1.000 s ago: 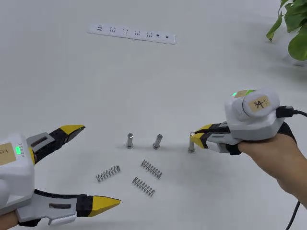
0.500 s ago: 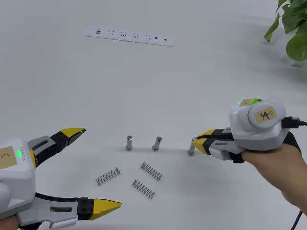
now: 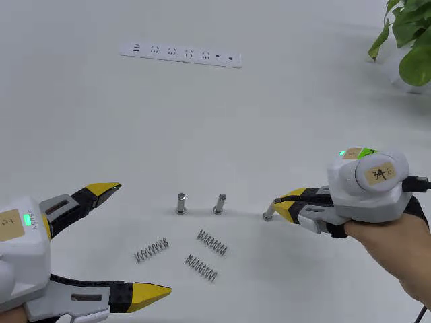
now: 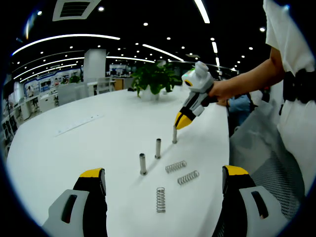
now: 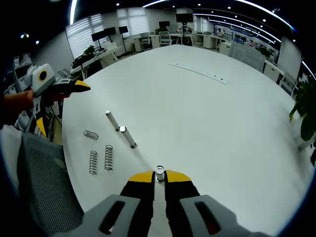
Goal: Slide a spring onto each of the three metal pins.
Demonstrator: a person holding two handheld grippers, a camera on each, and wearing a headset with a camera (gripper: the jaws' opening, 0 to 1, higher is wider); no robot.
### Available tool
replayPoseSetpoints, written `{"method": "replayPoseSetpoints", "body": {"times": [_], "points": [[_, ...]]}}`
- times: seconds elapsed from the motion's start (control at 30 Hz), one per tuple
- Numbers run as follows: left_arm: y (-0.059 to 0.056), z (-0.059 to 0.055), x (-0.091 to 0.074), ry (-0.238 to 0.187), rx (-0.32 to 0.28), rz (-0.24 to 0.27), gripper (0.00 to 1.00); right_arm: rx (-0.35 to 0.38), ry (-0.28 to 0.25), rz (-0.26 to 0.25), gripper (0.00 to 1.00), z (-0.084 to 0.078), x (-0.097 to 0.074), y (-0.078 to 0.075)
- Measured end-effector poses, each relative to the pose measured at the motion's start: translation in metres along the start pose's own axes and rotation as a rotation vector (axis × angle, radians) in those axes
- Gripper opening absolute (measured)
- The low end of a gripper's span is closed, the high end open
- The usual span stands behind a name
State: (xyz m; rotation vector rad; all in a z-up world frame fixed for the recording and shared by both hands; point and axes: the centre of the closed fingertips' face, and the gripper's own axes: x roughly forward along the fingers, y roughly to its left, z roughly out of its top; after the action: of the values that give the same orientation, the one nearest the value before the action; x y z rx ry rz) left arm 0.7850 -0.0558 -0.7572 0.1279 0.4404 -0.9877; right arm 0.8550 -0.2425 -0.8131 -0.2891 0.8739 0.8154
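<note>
Three short metal pins stand in a row on the white table: left pin [image 3: 180,203], middle pin [image 3: 219,203], right pin [image 3: 269,214]. My right gripper [image 3: 276,202] comes in from the right, shut on the top of the right pin [image 5: 159,172], whose head sits between the yellow tips. Three loose springs lie flat in front of the pins: one [image 3: 151,249], another [image 3: 211,242] and a third [image 3: 201,267]. My left gripper [image 3: 128,242] hovers wide open at the near left, with nothing between its jaws; ahead of it lie the springs [image 4: 176,166] and pins [image 4: 158,148].
A white power strip [image 3: 180,55] lies flat at the far side of the table. A potted green plant [image 3: 404,40] stands at the far right corner. A person's hand [image 3: 397,249] holds the right gripper near the table's right edge.
The right gripper has sunk a little and drawn slightly toward me while staying at the right pin's top. The left gripper, springs and other pins keep their places; the head camera shifted slightly.
</note>
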Motion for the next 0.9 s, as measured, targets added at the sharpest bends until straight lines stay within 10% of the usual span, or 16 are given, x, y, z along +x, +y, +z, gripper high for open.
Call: {"method": "replayPoseSetpoints", "body": {"times": [0.9], "points": [[-0.0015, 0.0014, -0.0006, -0.004, -0.001, 0.001, 1.00, 0.004, 0.000, -0.001, 0.03, -0.0035, -0.0039, 0.0010]]}}
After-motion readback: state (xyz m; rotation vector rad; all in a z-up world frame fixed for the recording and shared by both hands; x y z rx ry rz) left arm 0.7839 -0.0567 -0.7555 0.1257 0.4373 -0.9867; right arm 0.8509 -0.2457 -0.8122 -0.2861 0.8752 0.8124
